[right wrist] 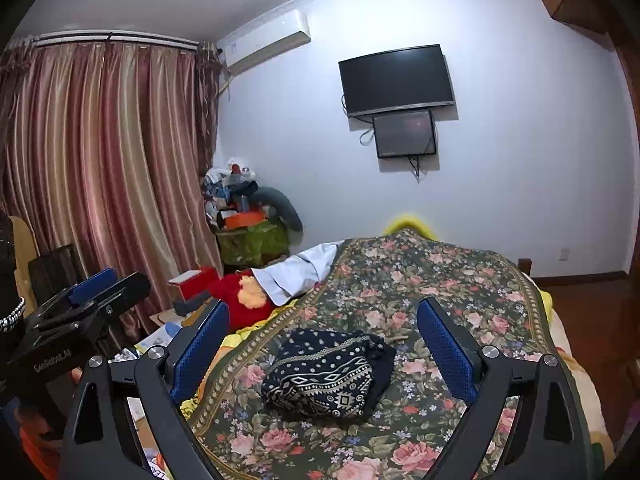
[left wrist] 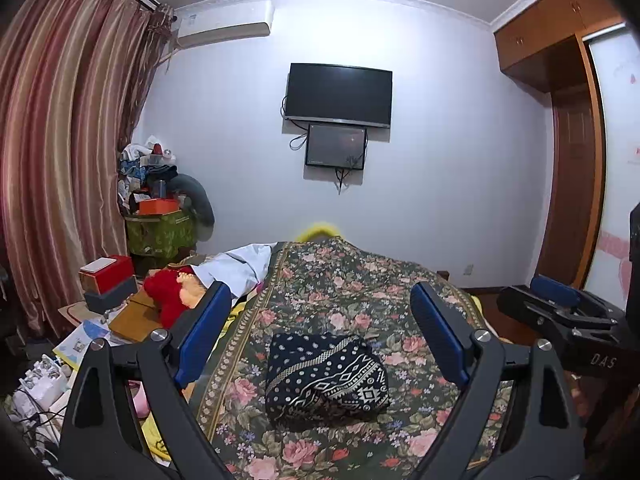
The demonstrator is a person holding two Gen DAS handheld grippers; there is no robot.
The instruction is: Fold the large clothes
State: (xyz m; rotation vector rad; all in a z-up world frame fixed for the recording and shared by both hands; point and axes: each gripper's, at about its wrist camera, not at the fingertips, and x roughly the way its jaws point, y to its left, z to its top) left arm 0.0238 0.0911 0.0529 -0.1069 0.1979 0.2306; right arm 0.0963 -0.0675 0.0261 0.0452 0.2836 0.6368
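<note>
A dark navy garment with white dots and geometric bands [left wrist: 326, 376] lies folded into a compact bundle on the floral bedspread [left wrist: 360, 288]. It also shows in the right wrist view [right wrist: 324, 376]. My left gripper [left wrist: 320, 320] is open and empty, held above and short of the bundle, its blue pads wide apart. My right gripper [right wrist: 322, 328] is open and empty, likewise raised over the bundle. The right gripper appears at the right edge of the left wrist view [left wrist: 560, 308]; the left gripper appears at the left of the right wrist view [right wrist: 92, 296].
A red plush toy [right wrist: 244, 296] and a white cloth [right wrist: 296, 268] lie at the bed's left side. Boxes and clutter [left wrist: 108, 284] crowd the floor by the curtain [left wrist: 60, 160]. A TV [left wrist: 338, 94] hangs on the far wall. A wardrobe [left wrist: 576, 160] stands at the right.
</note>
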